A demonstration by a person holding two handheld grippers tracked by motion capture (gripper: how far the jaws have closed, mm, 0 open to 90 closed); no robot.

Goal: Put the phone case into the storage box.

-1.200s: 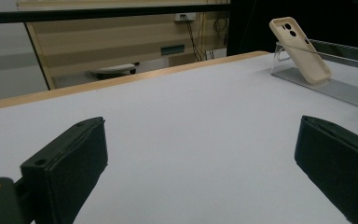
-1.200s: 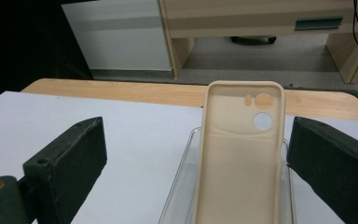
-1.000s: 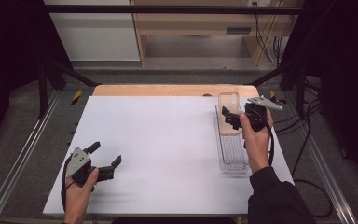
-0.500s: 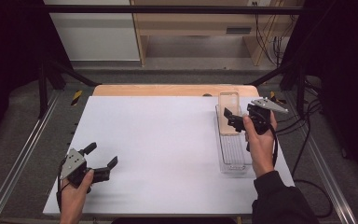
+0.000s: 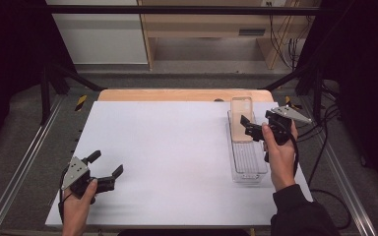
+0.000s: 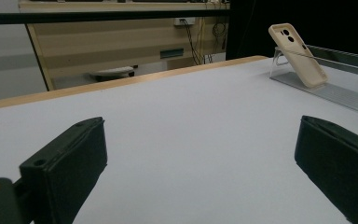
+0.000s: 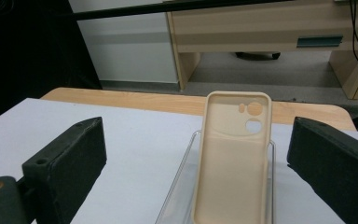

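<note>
A beige phone case [image 7: 232, 161] with round camera cutouts near its top leans tilted back in a clear plastic tray [image 5: 248, 164] at the right side of the white desk [image 5: 177, 152]. The right gripper [image 5: 250, 129] hovers over the tray, its jaws spread wide; the case lies ahead between them, untouched. The left gripper [image 5: 107, 169], jaws also wide and holding nothing, sits near the desk's front left corner, well apart from the case.

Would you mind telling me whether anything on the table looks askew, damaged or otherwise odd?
Nothing stands out. The beige phone case leans upright at the far end of the clear tray, looking intact. The right gripper is open beside it, not touching.
</note>
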